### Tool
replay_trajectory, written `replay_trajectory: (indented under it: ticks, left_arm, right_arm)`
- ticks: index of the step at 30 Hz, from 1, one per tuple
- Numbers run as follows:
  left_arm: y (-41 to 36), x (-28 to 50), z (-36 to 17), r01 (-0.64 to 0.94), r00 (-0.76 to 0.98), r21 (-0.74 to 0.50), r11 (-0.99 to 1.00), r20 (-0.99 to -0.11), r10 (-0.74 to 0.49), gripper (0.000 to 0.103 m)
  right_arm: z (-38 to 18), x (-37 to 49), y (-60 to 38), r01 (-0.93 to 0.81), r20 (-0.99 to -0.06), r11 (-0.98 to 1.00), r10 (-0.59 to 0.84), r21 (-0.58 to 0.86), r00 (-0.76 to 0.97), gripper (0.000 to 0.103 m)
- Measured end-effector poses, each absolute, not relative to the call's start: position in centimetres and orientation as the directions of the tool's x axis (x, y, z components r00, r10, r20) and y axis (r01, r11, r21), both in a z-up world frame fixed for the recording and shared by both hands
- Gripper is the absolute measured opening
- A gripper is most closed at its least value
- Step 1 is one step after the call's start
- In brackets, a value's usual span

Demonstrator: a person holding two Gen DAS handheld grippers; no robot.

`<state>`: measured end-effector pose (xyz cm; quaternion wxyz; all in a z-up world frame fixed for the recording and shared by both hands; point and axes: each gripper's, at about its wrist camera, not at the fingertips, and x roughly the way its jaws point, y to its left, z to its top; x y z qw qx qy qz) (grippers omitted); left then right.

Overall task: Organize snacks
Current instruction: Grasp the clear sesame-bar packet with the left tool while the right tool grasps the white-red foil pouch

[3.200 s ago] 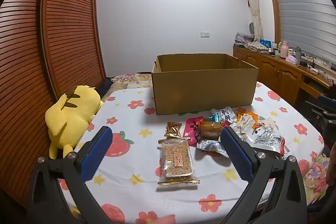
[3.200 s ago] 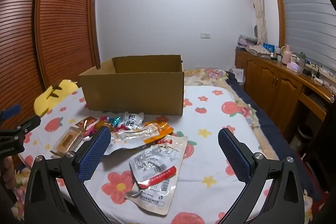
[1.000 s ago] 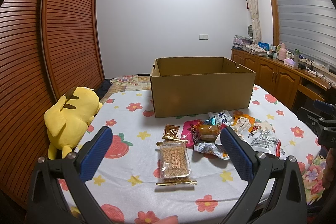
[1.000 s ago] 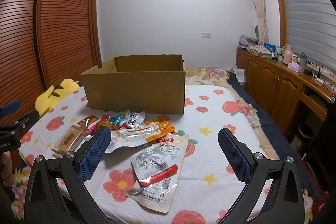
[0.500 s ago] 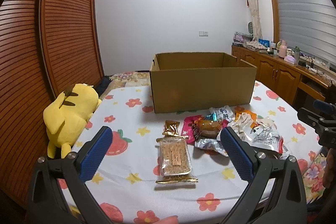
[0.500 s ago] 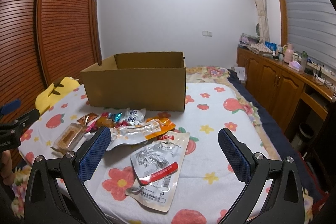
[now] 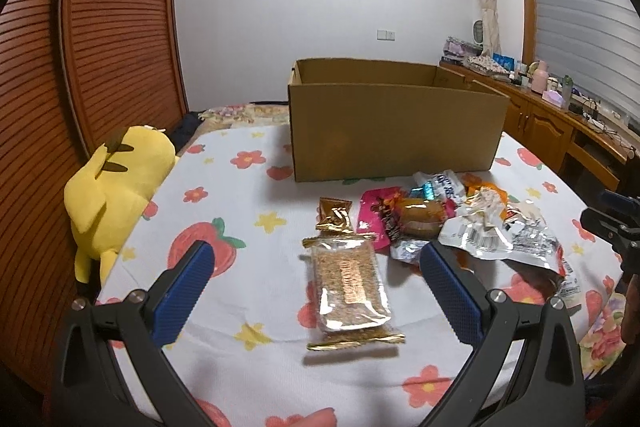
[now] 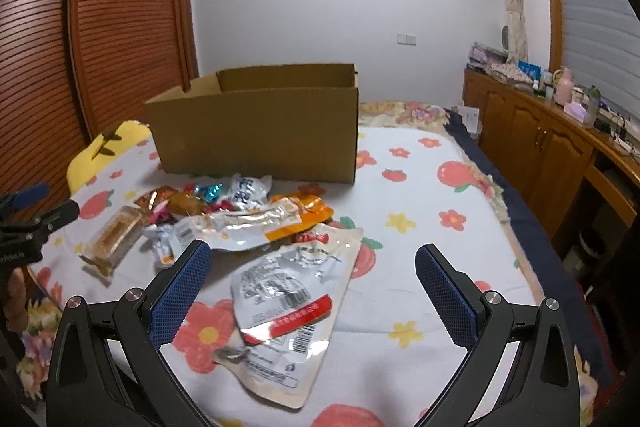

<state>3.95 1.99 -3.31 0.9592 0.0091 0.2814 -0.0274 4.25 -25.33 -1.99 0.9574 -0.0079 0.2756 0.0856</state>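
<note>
An open cardboard box [image 7: 394,129] [image 8: 256,131] stands on the flowered bedspread. In front of it lies a heap of snack packets. A clear gold-edged cracker pack [image 7: 350,283] [image 8: 114,237] lies between the fingers of my left gripper [image 7: 316,255], which is open and above the sheet. A silver pouch with a red band [image 8: 288,291] lies between the fingers of my right gripper [image 8: 312,259], also open. A pink packet [image 7: 378,219], a brown bun pack [image 7: 422,217] and a long silver-orange pouch [image 8: 256,227] are in the pile.
A yellow plush toy [image 7: 116,183] lies at the bed's left edge beside the wooden slatted wardrobe [image 7: 92,39]. Wooden cabinets [image 8: 536,143] with bottles run along the right wall. The flowered bedspread [image 8: 420,211] stretches bare to the right of the box.
Both grippers have come a little closer to the snacks and tilted down slightly; the packets look larger. Nothing has been taken hold of.
</note>
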Motion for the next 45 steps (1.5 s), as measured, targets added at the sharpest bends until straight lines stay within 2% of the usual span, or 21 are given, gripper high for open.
replay_trajectory:
  ticks: [4, 11, 16, 18, 23, 26, 28, 30, 37, 39, 45]
  left_arm:
    - [2.9, 5.1, -3.7, 0.074, 0.829, 0.001, 0.997, -0.556, -0.061, 0.103]
    - [3.7, 6.9, -4.5, 0.112, 0.789, -0.036, 0.993, -0.604, -0.11, 0.102]
    - [3.6, 7.6, -5.0, 0.123, 0.767, -0.061, 0.991, -0.627, -0.133, 0.102]
    - [3.6, 7.7, -5.1, 0.122, 0.766, -0.059, 0.991, -0.63, -0.131, 0.101]
    - [3.4, 8.0, -5.5, 0.126, 0.756, -0.049, 0.991, -0.642, -0.128, 0.101]
    - [3.3, 8.2, -5.7, 0.136, 0.745, -0.047, 0.99, -0.653, -0.134, 0.101]
    - [3.1, 8.4, -5.9, 0.151, 0.734, -0.044, 0.987, -0.664, -0.142, 0.097]
    - [2.8, 8.5, -5.9, 0.165, 0.725, -0.038, 0.985, -0.673, -0.147, 0.088]
    - [1.6, 10.2, -6.5, 0.235, 0.64, -0.051, 0.971, -0.744, -0.194, 0.074]
    - [1.4, 10.6, -6.9, 0.241, 0.618, -0.062, 0.968, -0.76, -0.203, 0.065]
    - [1.3, 10.9, -7.5, 0.254, 0.581, -0.106, 0.961, -0.778, -0.239, 0.061]
  right_arm:
    - [-3.0, 5.1, -25.9, -0.19, -0.565, 0.981, 0.18, 0.041, 0.805, 0.103]
    - [-4.7, 6.5, -26.2, -0.238, -0.64, 0.967, 0.24, 0.091, 0.73, 0.093]
    - [-5.6, 6.5, -25.5, -0.259, -0.671, 0.96, 0.259, 0.102, 0.695, 0.092]
    - [-6.1, 6.9, -25.5, -0.256, -0.684, 0.96, 0.263, 0.114, 0.681, 0.089]
    - [-6.2, 7.3, -25.4, -0.275, -0.677, 0.954, 0.281, 0.119, 0.681, 0.088]
    - [-6.0, 7.7, -25.0, -0.301, -0.676, 0.948, 0.287, 0.1, 0.679, 0.083]
    - [-5.8, 8.1, -24.7, -0.325, -0.675, 0.942, 0.295, 0.085, 0.676, 0.08]
    - [-5.5, 8.3, -24.2, -0.358, -0.674, 0.932, 0.298, 0.053, 0.676, 0.075]
    - [-5.5, 9.4, -22.0, -0.474, -0.727, 0.879, 0.288, -0.058, 0.624, 0.07]
    - [-5.7, 9.7, -21.5, -0.5, -0.747, 0.862, 0.279, -0.083, 0.604, 0.07]
    - [-6.6, 11.0, -20.6, -0.554, -0.806, 0.825, 0.249, -0.114, 0.536, 0.069]
